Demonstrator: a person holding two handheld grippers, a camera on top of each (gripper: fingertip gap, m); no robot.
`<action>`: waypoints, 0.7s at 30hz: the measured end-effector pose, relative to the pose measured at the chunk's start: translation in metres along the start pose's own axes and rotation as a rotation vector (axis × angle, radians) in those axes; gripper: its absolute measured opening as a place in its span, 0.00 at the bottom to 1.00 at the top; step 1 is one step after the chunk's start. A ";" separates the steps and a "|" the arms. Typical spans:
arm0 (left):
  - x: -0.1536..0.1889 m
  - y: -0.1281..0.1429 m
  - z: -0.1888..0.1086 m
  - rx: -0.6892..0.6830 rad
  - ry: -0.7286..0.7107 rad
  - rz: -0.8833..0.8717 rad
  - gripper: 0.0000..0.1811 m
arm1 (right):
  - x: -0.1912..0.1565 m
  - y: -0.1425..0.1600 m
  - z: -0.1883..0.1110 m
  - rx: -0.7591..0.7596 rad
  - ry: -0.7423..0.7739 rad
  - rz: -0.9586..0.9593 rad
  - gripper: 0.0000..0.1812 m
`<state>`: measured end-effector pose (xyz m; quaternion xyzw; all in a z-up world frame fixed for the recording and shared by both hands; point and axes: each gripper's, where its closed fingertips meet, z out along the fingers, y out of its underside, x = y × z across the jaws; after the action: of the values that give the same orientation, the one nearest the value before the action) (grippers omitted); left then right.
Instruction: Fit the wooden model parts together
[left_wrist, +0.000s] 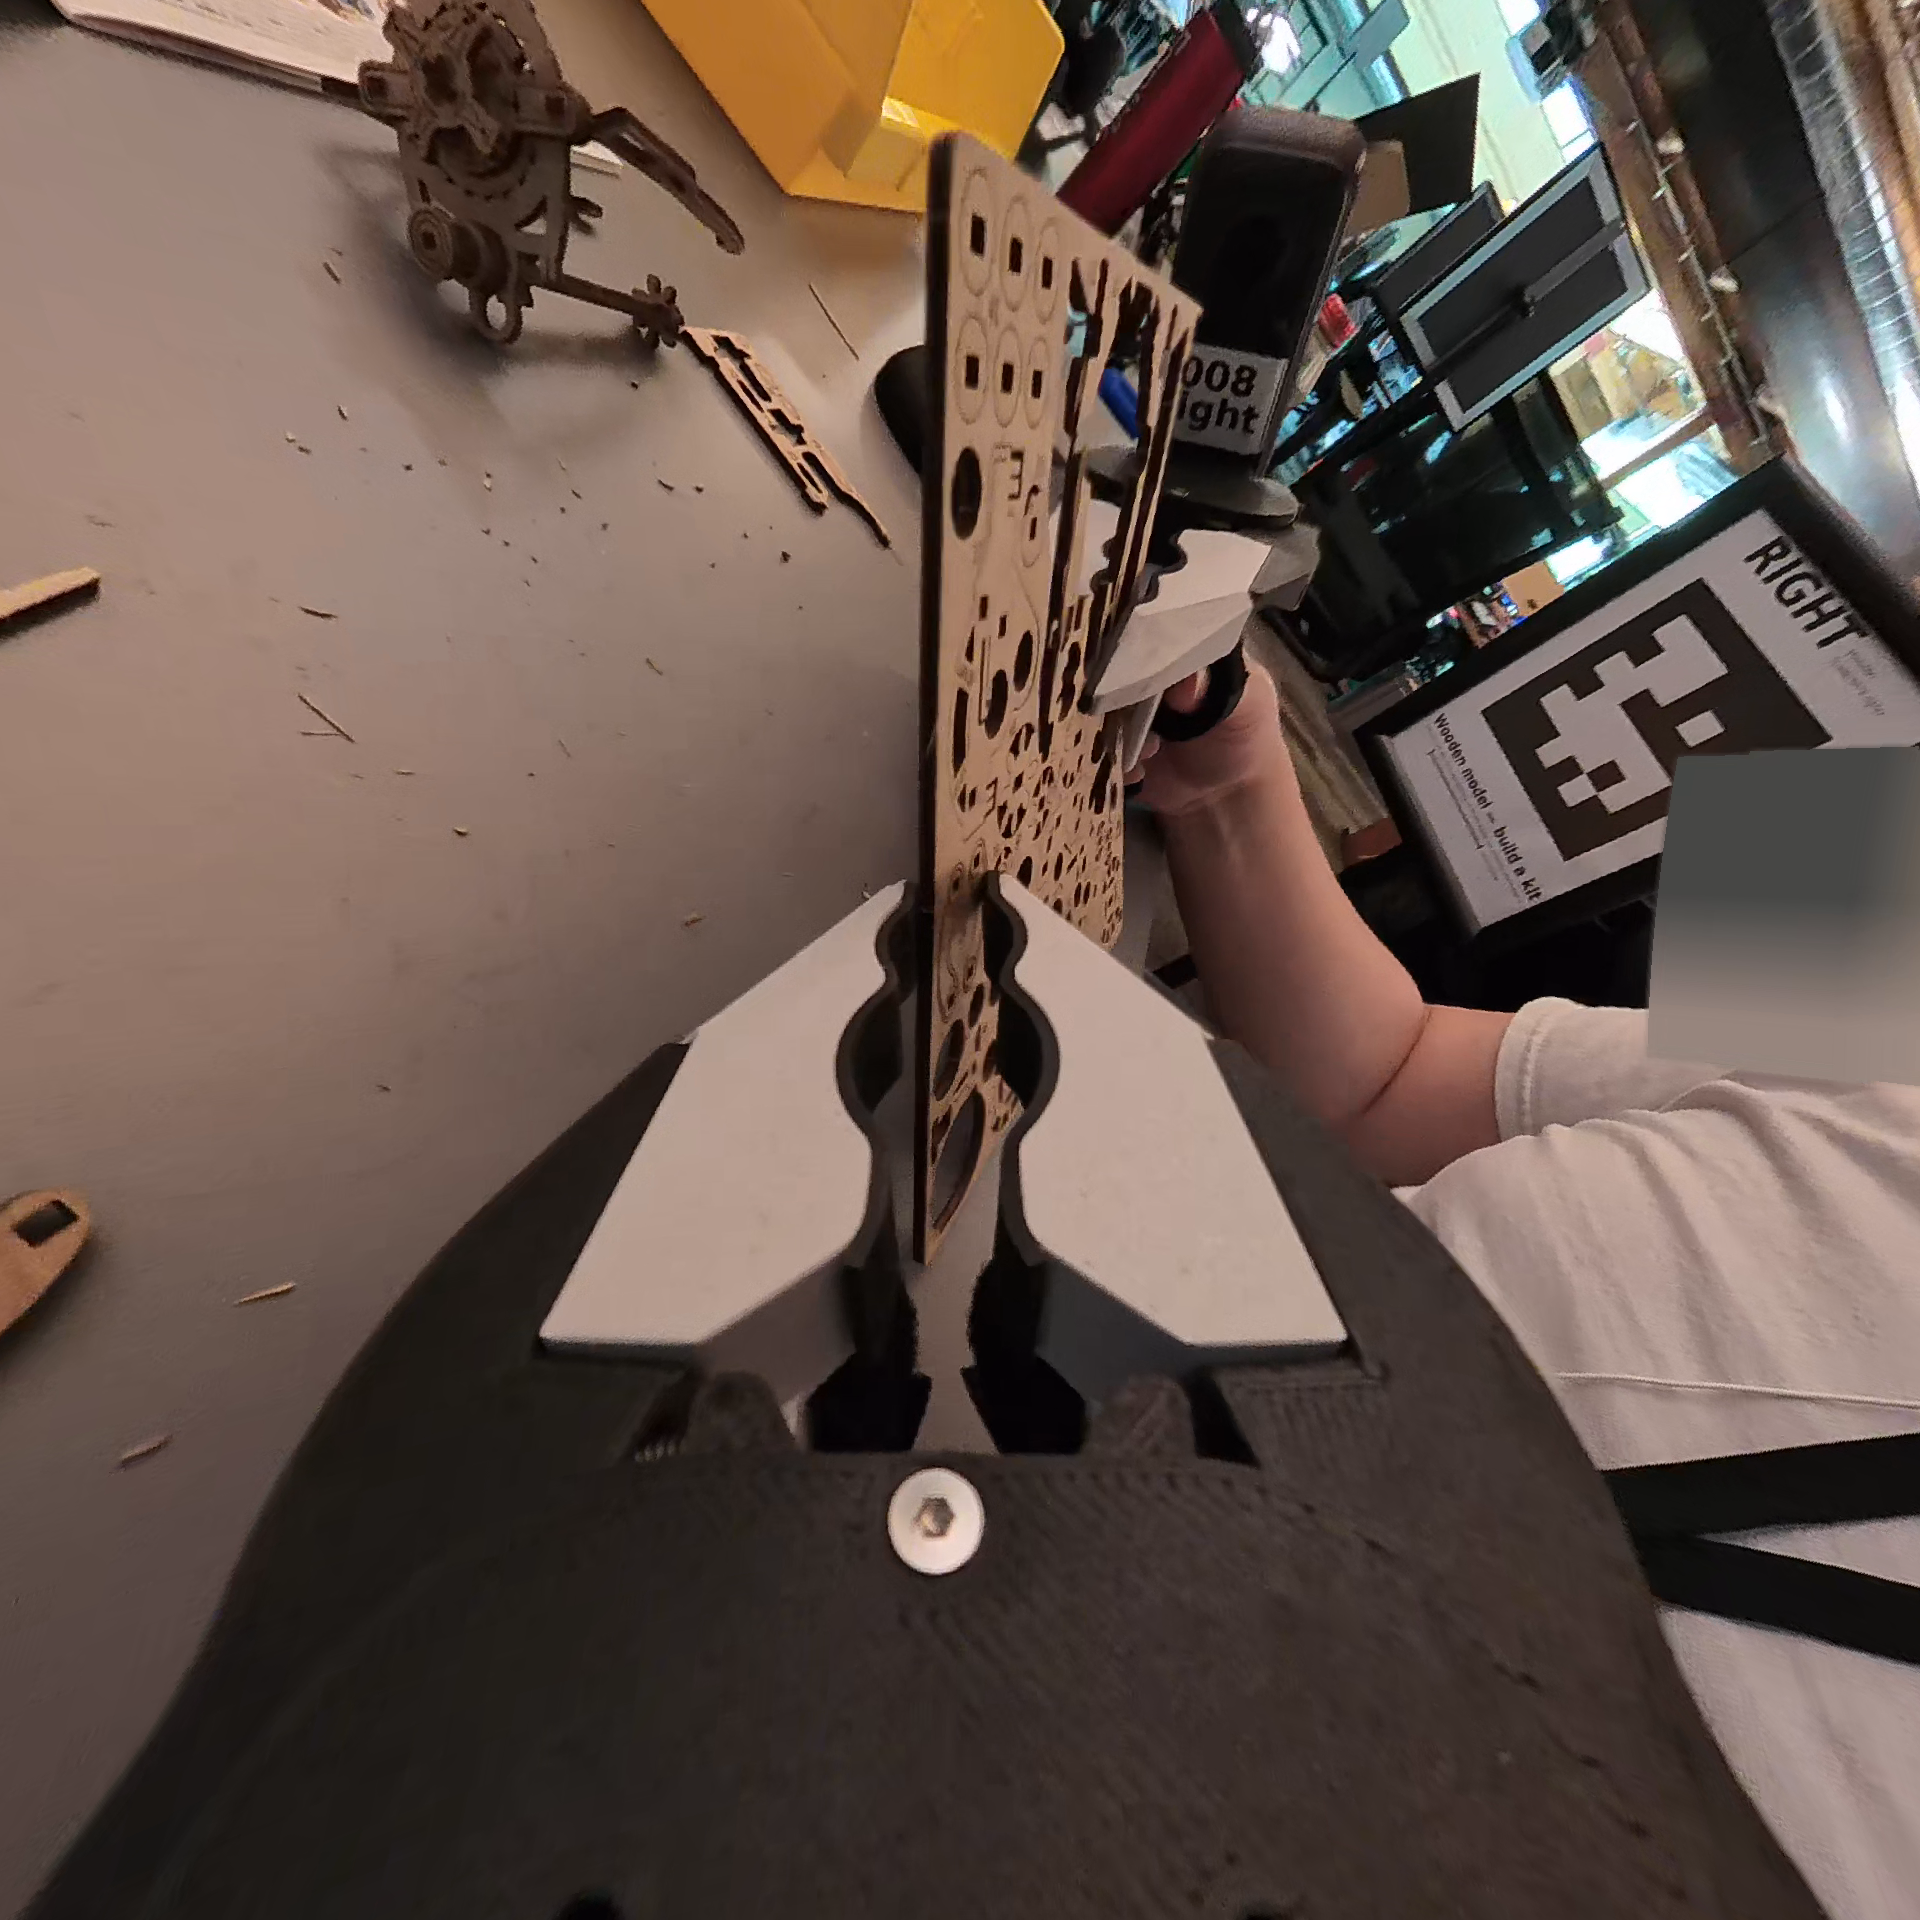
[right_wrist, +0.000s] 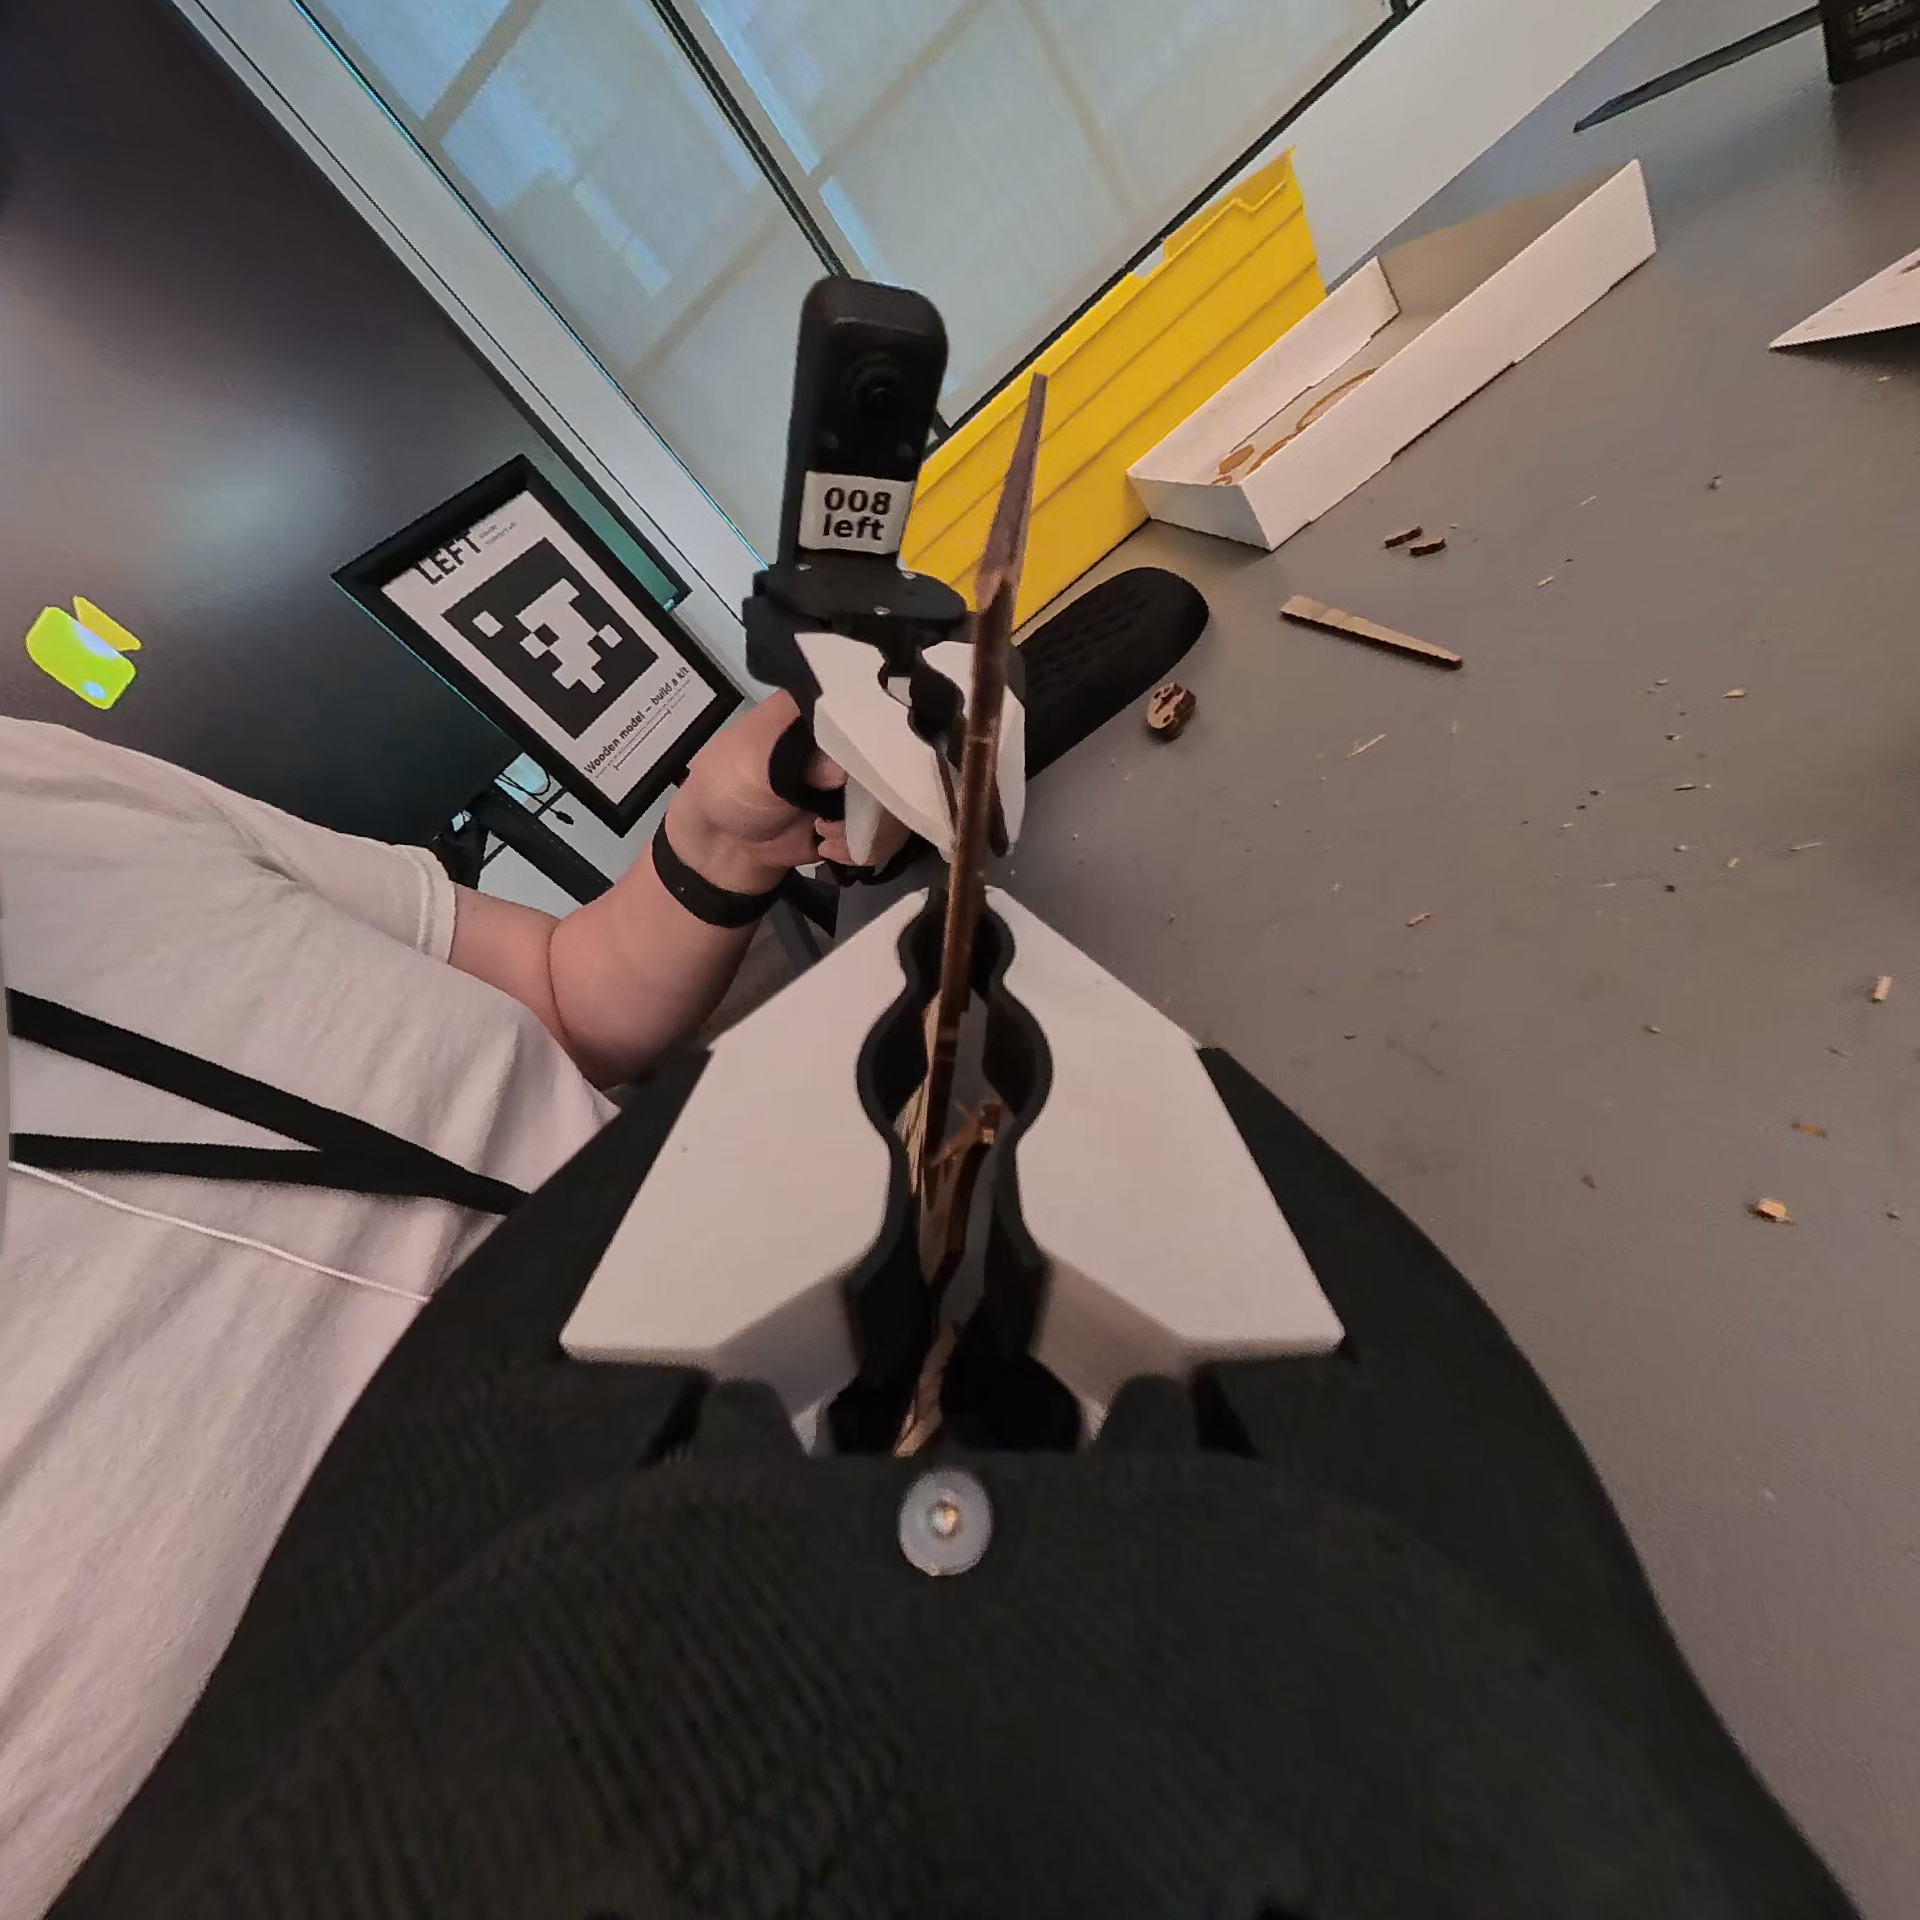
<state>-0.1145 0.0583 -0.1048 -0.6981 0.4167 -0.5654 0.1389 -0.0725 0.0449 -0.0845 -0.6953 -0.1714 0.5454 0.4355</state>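
At the upper left of my left wrist view a dark, geared wooden model stands on the grey table amid splinters, with a yellow bin right of it. My left hand-held gripper pinches the near edge of a thin, pale laser-cut plywood sheet, held upright above the table. My right hand-held gripper is clamped on its opposite edge, a white cardboard tray lying at the upper right.

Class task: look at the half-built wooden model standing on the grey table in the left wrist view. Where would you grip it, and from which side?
Probably the model's thick round geared body, taken from above. The body looks solid, whereas the thin arms sticking out towards the loose strip look fragile. Both grippers, left and right, are clamped on the parts sheet, so one must let go first.
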 end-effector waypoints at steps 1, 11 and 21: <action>-0.001 0.001 0.000 -0.003 -0.013 0.009 0.05 | 0.000 0.000 0.000 -0.002 0.005 -0.002 0.01; -0.008 0.004 0.002 0.026 -0.019 -0.043 0.06 | 0.004 0.003 0.002 -0.021 0.048 -0.023 0.01; 0.004 -0.005 -0.008 0.122 0.127 -0.150 0.02 | 0.000 -0.001 0.000 0.008 -0.017 0.031 0.01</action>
<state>-0.1194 0.0606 -0.0961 -0.6803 0.3358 -0.6418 0.1118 -0.0722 0.0457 -0.0838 -0.6914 -0.1625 0.5587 0.4283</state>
